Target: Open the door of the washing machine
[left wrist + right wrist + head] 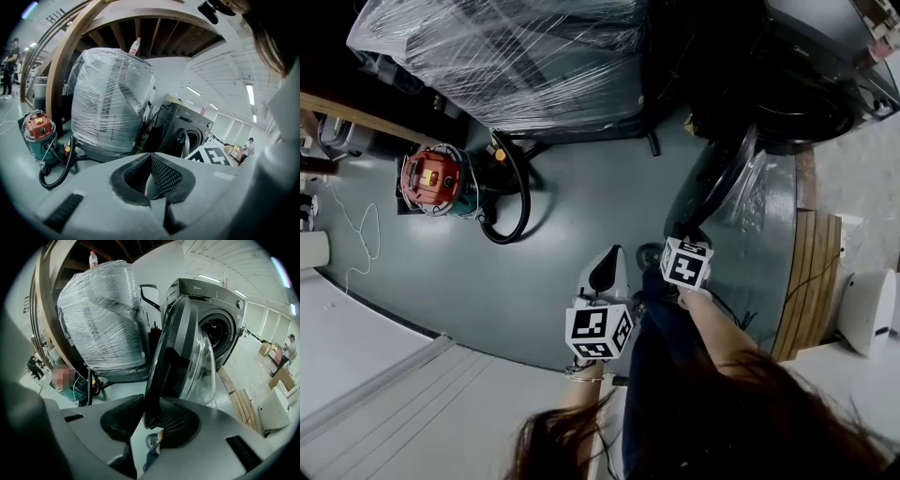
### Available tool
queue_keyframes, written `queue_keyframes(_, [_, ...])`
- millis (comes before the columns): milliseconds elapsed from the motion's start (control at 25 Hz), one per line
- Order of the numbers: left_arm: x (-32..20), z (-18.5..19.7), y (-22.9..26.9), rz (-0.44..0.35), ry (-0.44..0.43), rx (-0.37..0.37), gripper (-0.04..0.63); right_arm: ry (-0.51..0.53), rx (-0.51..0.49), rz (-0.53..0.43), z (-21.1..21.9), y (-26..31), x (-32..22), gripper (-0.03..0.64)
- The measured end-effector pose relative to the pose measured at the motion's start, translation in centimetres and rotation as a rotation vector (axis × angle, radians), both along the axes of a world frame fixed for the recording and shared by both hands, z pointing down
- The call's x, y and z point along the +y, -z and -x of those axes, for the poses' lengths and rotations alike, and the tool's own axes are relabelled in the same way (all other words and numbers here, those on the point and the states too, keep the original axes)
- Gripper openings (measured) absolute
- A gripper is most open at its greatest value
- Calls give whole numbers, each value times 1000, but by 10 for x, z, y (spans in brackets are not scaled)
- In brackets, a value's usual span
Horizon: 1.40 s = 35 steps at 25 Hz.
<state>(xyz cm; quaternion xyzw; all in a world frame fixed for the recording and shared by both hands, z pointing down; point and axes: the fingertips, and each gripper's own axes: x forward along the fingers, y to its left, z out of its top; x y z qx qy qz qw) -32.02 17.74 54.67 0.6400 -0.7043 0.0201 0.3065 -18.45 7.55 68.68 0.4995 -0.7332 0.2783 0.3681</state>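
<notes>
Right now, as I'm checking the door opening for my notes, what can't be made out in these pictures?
Drum of the dark grey washing machine: too dark inside, right gripper view.
Latch of its round glass door: hidden where the right gripper has its jaws closed on the rim.
Label on the small bottle: too small, left gripper view.
Contents of the plastic-wrapped bundle: film hides them.

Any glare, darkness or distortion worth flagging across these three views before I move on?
Head view: washing machine sits in deep shadow, hair blocks the bottom. Left gripper view: strong fisheye bends the wooden beam; ceiling lights blow out. Right gripper view: door sharp, its glass carries reflections.
</notes>
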Motion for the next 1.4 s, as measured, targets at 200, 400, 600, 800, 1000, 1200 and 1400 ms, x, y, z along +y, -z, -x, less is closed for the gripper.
queue_keyframes(200, [-13, 15, -1, 4, 6, -7, 12, -16, -3, 15, 14, -1, -2, 94])
queue_keyframes(400, [-30, 29, 2, 8, 13, -11, 12, -24, -8, 19, 24, -1, -5, 97])
queue_keyframes(600, [-46, 45, 2, 20, 23, -6, 12, -40, -9, 33, 40, -1, -9, 98])
queue_keyframes(800, [-61, 56, -2, 36, 44, 1, 12, -57, -22, 32, 56, -1, -16, 100])
queue_keyframes(1000, [-74, 69, -3, 47, 79, 3, 12, -94, -24, 47, 71, 3, -22, 100])
queue_keyframes(1200, [-80, 82, -3, 53, 108, 0, 12, -94, -30, 57, 85, 2, -27, 103])
queue_keyframes(1400, [-81, 95, -4, 60, 111, -12, 12, -107, -37, 60, 98, 2, -32, 104])
